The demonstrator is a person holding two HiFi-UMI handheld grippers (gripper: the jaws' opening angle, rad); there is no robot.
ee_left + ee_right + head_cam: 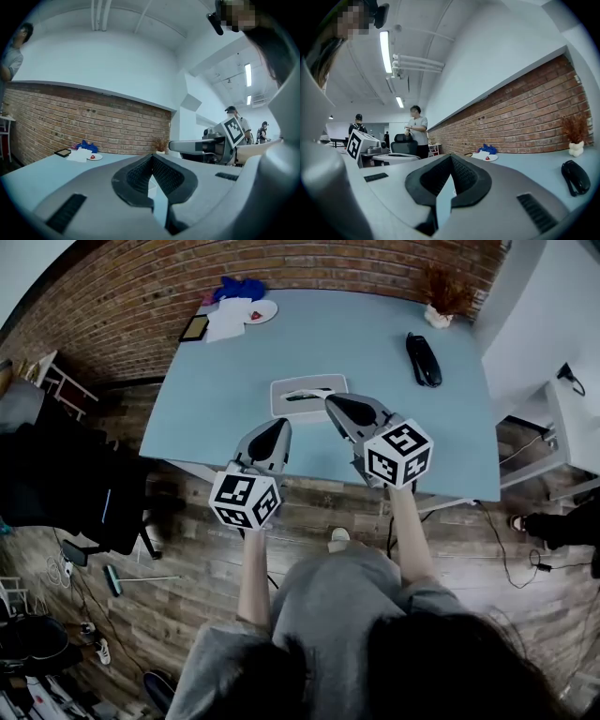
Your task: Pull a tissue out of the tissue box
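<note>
Blue table [375, 334] before a brick wall [281, 263].
The left gripper [278, 426] hovered at the near edge, fingers closed and empty; the tissue box [302, 396] lay just ahead; the right gripper [335, 401], fingers likewise shut and empty, hung beside it.
</note>
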